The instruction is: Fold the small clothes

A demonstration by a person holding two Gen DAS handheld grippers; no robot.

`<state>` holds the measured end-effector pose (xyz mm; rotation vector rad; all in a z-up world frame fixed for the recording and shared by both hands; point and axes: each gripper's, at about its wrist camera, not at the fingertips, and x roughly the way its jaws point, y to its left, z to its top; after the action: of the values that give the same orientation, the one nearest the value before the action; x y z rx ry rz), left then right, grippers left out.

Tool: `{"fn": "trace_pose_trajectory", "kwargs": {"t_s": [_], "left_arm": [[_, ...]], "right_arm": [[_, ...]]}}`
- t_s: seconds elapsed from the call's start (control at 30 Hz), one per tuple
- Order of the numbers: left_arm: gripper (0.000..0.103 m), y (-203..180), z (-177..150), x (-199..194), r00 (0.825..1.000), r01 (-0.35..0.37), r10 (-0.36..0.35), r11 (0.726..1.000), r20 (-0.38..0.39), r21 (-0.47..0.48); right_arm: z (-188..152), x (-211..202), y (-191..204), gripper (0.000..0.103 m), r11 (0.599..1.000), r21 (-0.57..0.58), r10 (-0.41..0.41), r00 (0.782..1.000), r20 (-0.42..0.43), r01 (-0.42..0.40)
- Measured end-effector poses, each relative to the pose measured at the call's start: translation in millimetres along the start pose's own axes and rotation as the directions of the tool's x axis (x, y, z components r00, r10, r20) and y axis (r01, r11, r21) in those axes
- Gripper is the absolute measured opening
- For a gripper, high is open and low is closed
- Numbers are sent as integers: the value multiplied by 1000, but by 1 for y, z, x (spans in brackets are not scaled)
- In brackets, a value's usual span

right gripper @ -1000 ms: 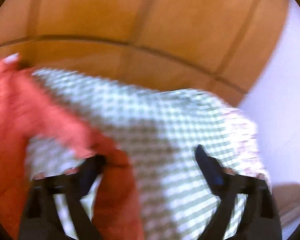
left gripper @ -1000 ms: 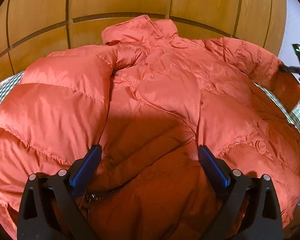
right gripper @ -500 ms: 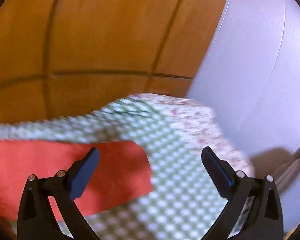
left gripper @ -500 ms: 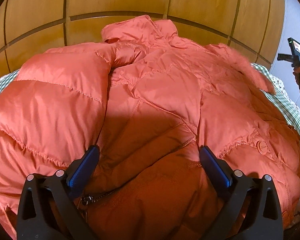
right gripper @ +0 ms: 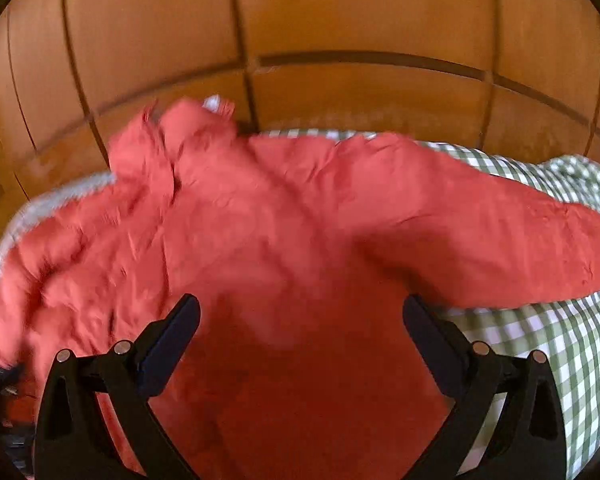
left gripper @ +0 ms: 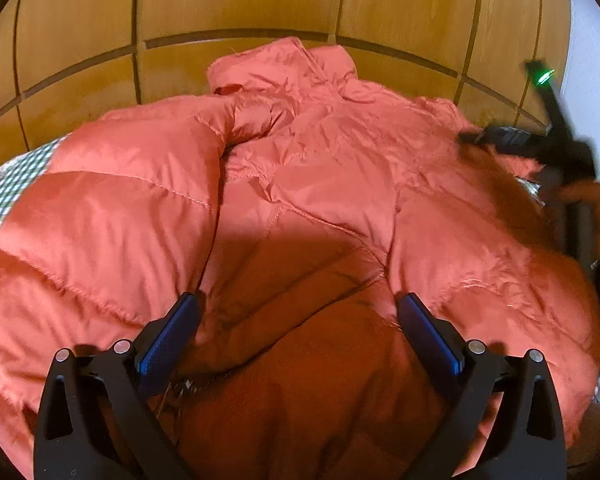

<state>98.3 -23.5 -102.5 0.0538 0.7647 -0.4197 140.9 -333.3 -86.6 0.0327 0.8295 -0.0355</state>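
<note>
An orange-red quilted puffer jacket (left gripper: 308,184) lies spread over a green checked cloth, collar toward the wooden wall. My left gripper (left gripper: 298,320) hovers open just above the jacket's lower front, near the zipper (left gripper: 188,386), with nothing between its blue pads. My right gripper (right gripper: 300,320) is open over the jacket (right gripper: 260,220) from the right side, its fingers wide apart and empty. The jacket's right sleeve (right gripper: 480,232) stretches out over the checked cloth. In the left wrist view the right gripper (left gripper: 540,144) shows blurred at the jacket's right shoulder.
The green-and-white checked cloth (right gripper: 560,360) covers the surface under the jacket, and shows at the left edge (left gripper: 16,184) too. A wooden panelled wall (left gripper: 260,0) stands close behind. A white wall (left gripper: 592,60) is at the far right.
The right gripper has swung back from facing the white wall to over the jacket's right side, the sleeve now lying flat. The left gripper has hardly moved.
</note>
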Motion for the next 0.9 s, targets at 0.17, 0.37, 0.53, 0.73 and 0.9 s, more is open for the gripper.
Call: {"fn": "trace_pose_trajectory", "kwargs": {"t_s": [0.17,0.37,0.53,0.73,0.9], "left_arm": [[99,10,2,-42,997,-15,20,998,78,-62],[99,60,-1,-92,980,-144,164,976,115,-166],[99,114,-16,-113,952,-285,303,928,42,-240],[99,150,-42,-110,978,-208,201,927,-54,-313],[99,140,-52,-98,986,-163,147,949,-81,-268]], "right_arm": [[-7,15,7,101,998,-27,-54,997,-53,52],[-10,18,9,101,998,-26,-52,997,-57,51],[-7,22,7,101,998,-35,-62,997,-54,60],[-8,22,8,101,997,-37,-64,997,-51,62],[-8,22,8,101,997,-40,-64,997,-51,62]]}}
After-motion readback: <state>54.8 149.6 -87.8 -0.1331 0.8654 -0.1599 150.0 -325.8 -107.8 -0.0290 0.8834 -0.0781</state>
